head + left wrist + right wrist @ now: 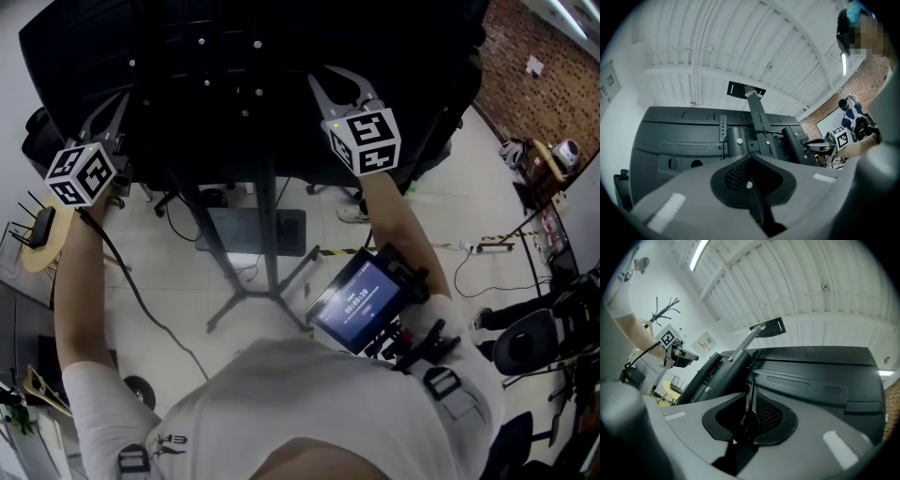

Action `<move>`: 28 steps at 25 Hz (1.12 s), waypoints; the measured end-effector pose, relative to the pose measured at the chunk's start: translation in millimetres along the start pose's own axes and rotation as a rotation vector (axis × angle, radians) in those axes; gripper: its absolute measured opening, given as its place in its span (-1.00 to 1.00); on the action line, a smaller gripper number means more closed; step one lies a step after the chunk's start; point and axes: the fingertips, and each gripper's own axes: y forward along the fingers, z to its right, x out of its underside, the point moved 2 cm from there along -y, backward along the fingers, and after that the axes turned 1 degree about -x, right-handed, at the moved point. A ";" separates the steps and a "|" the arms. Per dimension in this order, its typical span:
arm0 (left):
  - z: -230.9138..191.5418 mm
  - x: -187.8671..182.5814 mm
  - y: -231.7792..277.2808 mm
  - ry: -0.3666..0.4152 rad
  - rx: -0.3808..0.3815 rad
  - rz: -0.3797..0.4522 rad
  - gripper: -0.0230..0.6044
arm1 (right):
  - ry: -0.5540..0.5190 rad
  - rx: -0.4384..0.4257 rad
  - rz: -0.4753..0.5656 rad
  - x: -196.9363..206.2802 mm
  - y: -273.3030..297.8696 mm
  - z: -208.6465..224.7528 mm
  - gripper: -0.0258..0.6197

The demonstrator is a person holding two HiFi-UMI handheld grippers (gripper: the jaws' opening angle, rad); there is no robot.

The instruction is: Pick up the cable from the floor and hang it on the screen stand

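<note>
Right gripper: the jaws stand a little apart with the cable lying in the gap. We see no pad pressing on it.
Cable from the right gripper: it runs straight ahead and upward out of the jaws. Its length is nearly in line with the way the gripper points.
Stand column: it is just in front of the right gripper, at the back of the black screen. The cable reaches up against it.
Left gripper: the jaws are closed together. It is off to the left of the column, at the screen's back.
Cable tail: in the head view a black strand drops from the left gripper along the forearm to the floor. We judge this to be the same cable, pinched there.
Nearer hand: the right one, as the column stands closer to it than to the left.
What the move turns on: we judge the cable's line and the right gripper's axis to be nearly the same. Backing off along that line should leave the cable lying on the stand, while a sideways pull could drag it off.
</note>
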 end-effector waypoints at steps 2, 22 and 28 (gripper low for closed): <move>13.8 3.0 -6.9 0.000 -0.016 -0.011 -0.92 | 0.019 -0.035 0.004 4.9 -6.3 -2.3 -0.62; 135.4 0.3 -82.0 0.007 -0.149 -0.075 -0.92 | 0.127 -0.231 0.041 26.7 -71.8 -27.6 -0.72; 152.4 -6.2 -100.2 0.015 -0.149 -0.049 -0.92 | 0.212 -0.242 0.067 12.8 -86.0 -48.1 -0.82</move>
